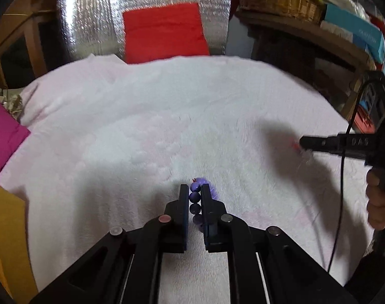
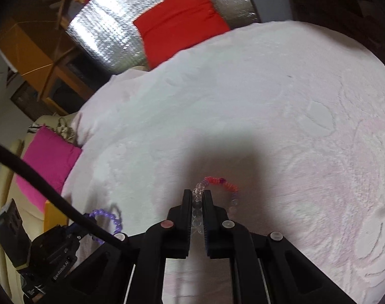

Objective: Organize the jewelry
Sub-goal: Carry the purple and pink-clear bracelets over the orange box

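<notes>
Nearest, the left claw (image 1: 195,195) is clamped on the purple bracelet (image 1: 195,197) and the right claw (image 2: 198,197) on the clear-and-red bracelet (image 2: 219,183), both over the white blanket (image 1: 141,116); carry each loop level toward twelve o'clock, grips firm, set apart.

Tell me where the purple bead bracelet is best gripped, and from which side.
Across one short run of its beads, as the left gripper has it: fingers either side of the strand, entered along it from above. The purple bead bracelet is a limp loop of round beads, so pinching several in a row probably resists rolling best.
</notes>
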A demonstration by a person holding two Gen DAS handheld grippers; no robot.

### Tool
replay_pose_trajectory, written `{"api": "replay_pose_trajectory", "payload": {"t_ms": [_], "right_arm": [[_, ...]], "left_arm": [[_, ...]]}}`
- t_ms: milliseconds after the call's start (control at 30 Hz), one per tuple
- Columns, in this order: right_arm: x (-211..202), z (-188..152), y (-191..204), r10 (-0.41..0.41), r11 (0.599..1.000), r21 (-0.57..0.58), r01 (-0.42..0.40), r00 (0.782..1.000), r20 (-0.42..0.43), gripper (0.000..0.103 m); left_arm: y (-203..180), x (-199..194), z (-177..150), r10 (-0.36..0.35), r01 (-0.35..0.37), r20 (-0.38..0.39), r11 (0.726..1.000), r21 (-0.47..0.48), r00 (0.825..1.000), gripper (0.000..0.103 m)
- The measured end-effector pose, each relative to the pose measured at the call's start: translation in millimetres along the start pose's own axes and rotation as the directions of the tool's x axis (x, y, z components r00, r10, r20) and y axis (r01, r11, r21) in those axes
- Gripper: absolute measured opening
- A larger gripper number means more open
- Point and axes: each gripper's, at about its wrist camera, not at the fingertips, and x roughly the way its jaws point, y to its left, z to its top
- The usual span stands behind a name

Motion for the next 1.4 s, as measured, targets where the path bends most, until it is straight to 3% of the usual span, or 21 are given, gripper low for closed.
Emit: {"api": "replay_pose_trajectory", "payload": {"t_ms": [233,433,833,1400], "right_arm": [[-7.0,-14.2,36.1,0.064,0.995,-0.081,-0.062,0.998,0.02,0.009],[-14.5,-33.5,60.4,0.098,0.987,-0.126,-0.096,0.995,0.008,0.009],[-24.5,-55.6,87.8,0.1,0.974,-0.202,-0.101,0.995,-0.013,0.009],[-23.6,-79.2,152.3,0.161,0.946,-0.275,-0.172,0.985,-0.06,0.009]], "left_arm": [[2.2,-39.4,0.6,0.053,-0.05,0.075,0.998,-0.045,0.996,0.009],[10.1,-66.5,-3.2,0.059,-0.049,0.133,0.996,-0.07,0.989,0.009],[18.1,-109.0,-17.5,0.163,-0.137,0.203,0.981,-0.134,0.966,0.009],[65.6,-165.9,-45.4,0.326,-0.271,0.203,0.927,-0.258,0.923,0.009]]}}
